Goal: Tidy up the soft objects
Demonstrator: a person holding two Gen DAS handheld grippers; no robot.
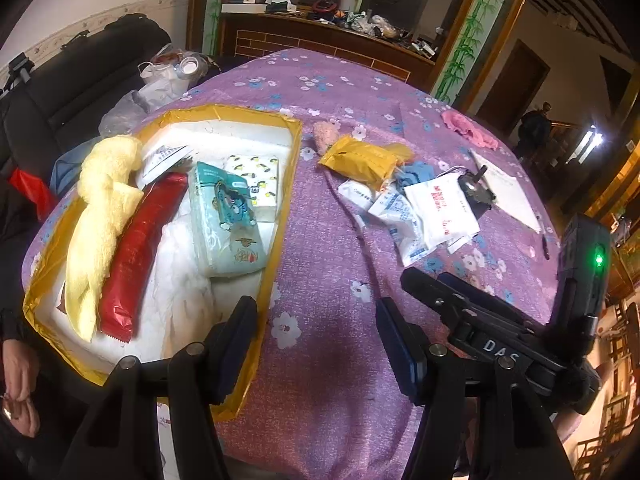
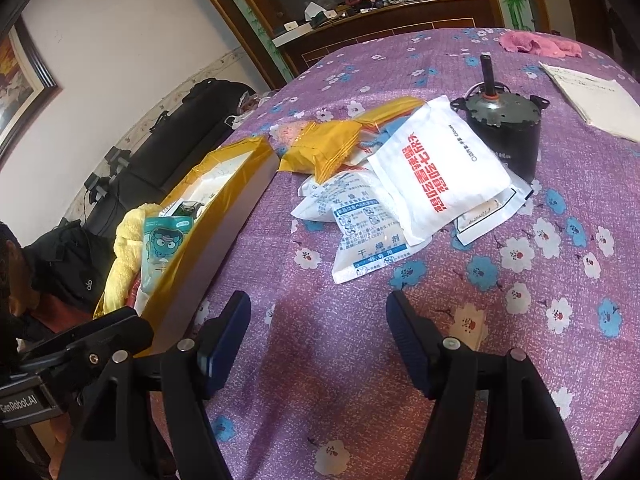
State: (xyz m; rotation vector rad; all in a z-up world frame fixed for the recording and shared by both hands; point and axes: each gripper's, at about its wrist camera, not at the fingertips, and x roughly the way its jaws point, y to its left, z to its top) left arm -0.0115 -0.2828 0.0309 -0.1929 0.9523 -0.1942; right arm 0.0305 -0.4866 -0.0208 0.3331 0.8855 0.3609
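Right wrist view is showing the right gripper [image 2: 318, 330] hovering wide open and empty near the white packet [image 2: 438, 168] topping the pile beside the box [image 2: 224, 200]; it looks light, squashy, slippery, best pinched at its near edge.

A yellow-edged white foam box [image 1: 296, 148] holds a crumpled yellow towel [image 1: 100, 216], red packet [image 1: 140, 252] and teal tissue pack [image 1: 224, 220]; white sachets [image 2: 400, 196] and a yellow pouch [image 2: 320, 148] lie heaped beside it.
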